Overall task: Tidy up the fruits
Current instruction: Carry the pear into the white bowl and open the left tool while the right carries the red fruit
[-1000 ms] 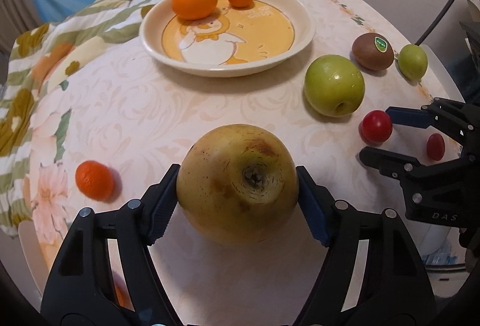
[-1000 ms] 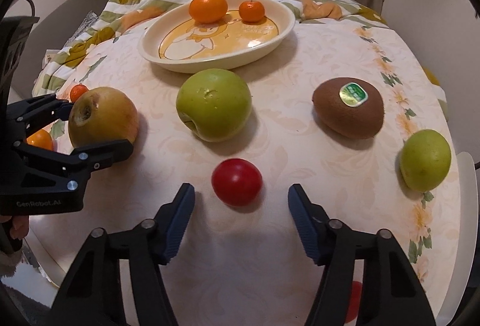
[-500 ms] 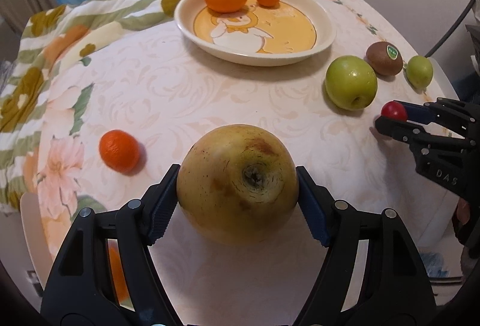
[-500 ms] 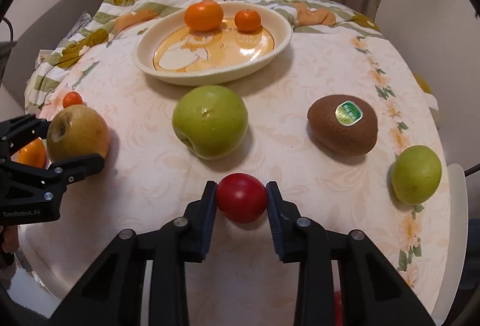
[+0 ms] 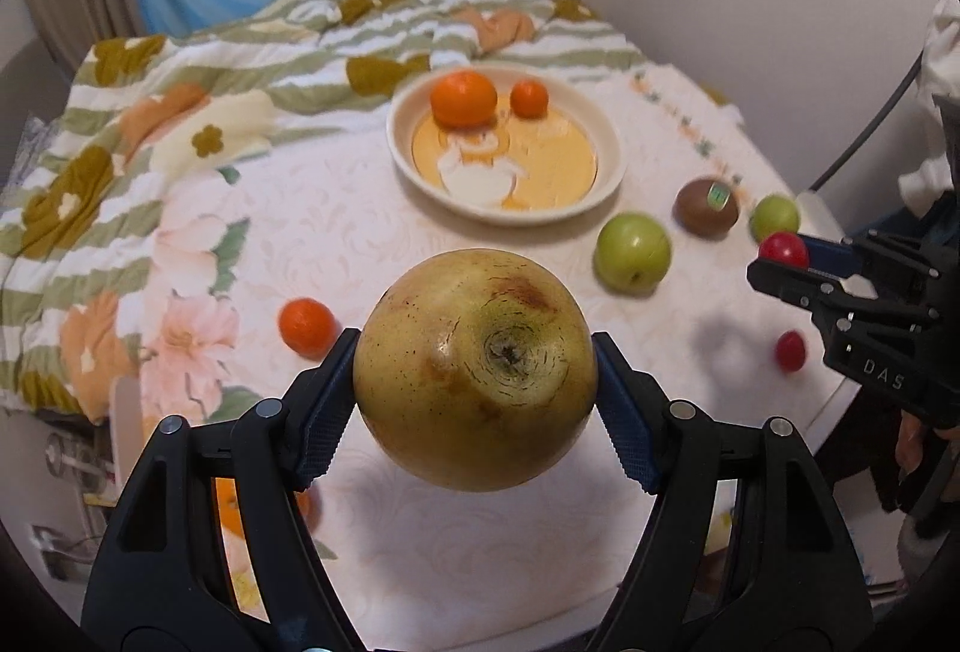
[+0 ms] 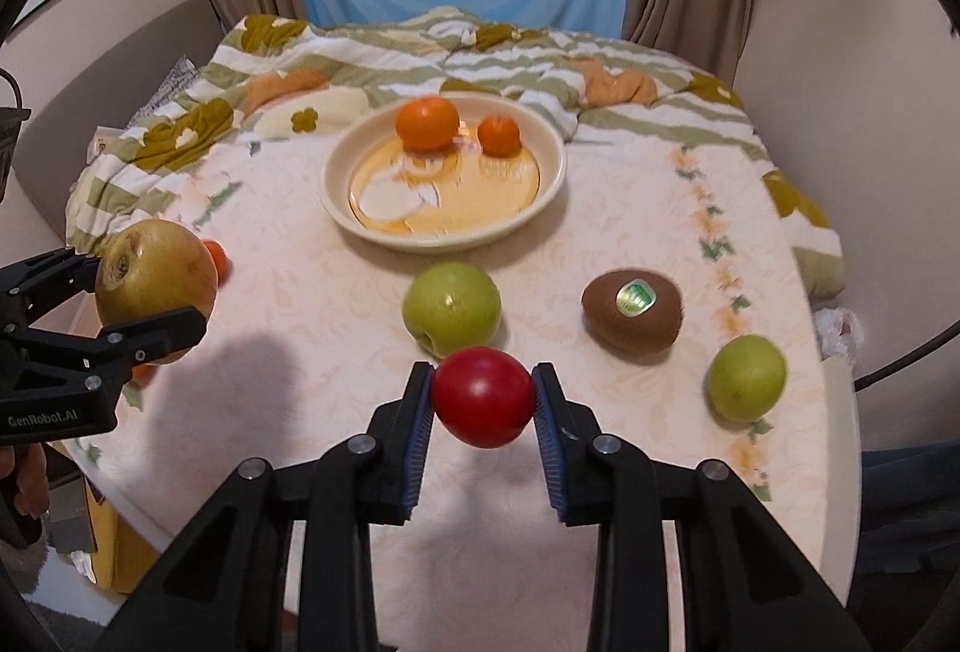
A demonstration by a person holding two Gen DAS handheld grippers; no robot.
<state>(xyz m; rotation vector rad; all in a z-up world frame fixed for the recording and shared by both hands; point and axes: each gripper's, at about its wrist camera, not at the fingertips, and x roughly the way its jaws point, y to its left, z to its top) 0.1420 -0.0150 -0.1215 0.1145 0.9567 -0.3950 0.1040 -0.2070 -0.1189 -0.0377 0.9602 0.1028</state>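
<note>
My left gripper [image 5: 474,370] is shut on a large yellow-brown pear [image 5: 474,367] and holds it above the table; the pear also shows in the right wrist view [image 6: 156,283]. My right gripper [image 6: 483,397] is shut on a small red fruit [image 6: 483,395], lifted off the table; the red fruit also shows in the left wrist view [image 5: 782,249]. The cream plate [image 6: 540,196] at the back holds a big orange [image 6: 427,123] and a small orange [image 6: 501,135]. A green apple [image 6: 451,307], a kiwi [image 6: 631,310] and a small green fruit [image 6: 746,377] lie on the table.
A small orange [image 5: 306,326] lies left on the tablecloth, and a small red fruit [image 5: 789,350] lies near the right edge. A floral blanket [image 5: 120,136] is bunched at the back and left. The table's front edge is close below both grippers.
Both grippers have risen and pulled back with their fruits. The right gripper, open around the red fruit a second ago, closed on it and lifted it.
</note>
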